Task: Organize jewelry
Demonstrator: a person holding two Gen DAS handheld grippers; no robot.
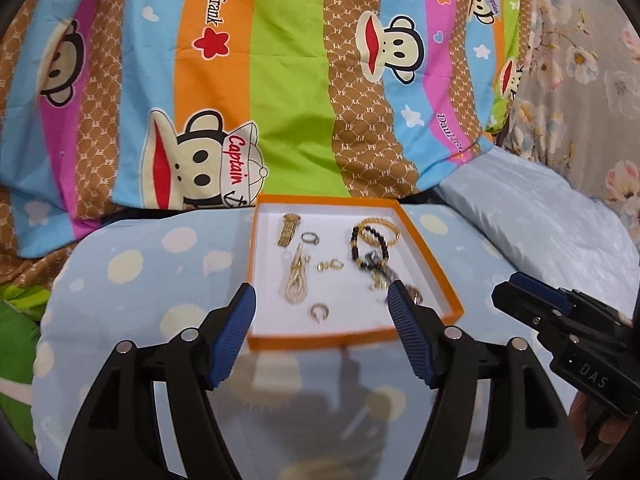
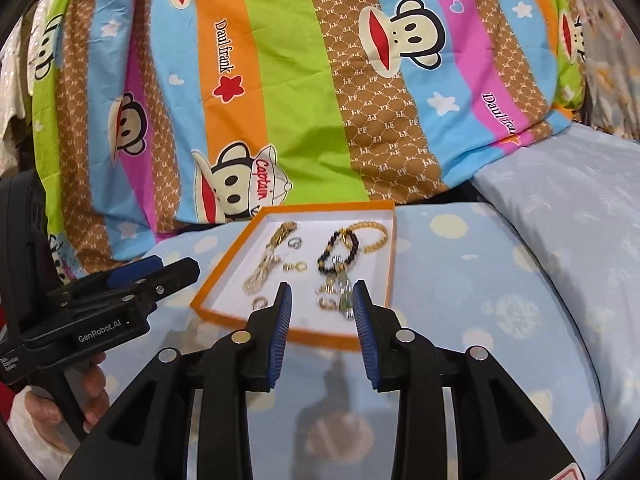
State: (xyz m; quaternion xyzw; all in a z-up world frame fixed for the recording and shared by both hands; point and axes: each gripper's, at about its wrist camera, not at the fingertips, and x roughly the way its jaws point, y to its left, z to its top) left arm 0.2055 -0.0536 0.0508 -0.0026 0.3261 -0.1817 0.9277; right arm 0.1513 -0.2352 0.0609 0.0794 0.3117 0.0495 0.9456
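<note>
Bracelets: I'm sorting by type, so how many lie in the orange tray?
2: a gold chain bracelet at the tray's far right corner and a black beaded bracelet overlapping it. Tangled pieces nearby may hide more.

Left tool (image 1: 320,304): black plastic arms, ribbed blue pads (image 1: 240,320), silver round rivets, white "GenRobot.AI" lettering on its side. Right tool (image 2: 322,304): same build, "DAS" marking. Red sleeve (image 2: 6,336) beside left tool's handle.

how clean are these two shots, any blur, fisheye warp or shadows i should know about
Left wrist view: heavy fisheye warp with dark corners; the near rim of the orange tray is smeared, and the left gripper throws a soft shadow on the spotted pillow. Right wrist view: same warp; the jewelry between the right gripper fingers is blurred, and the bedsheet is evenly lit.
</note>
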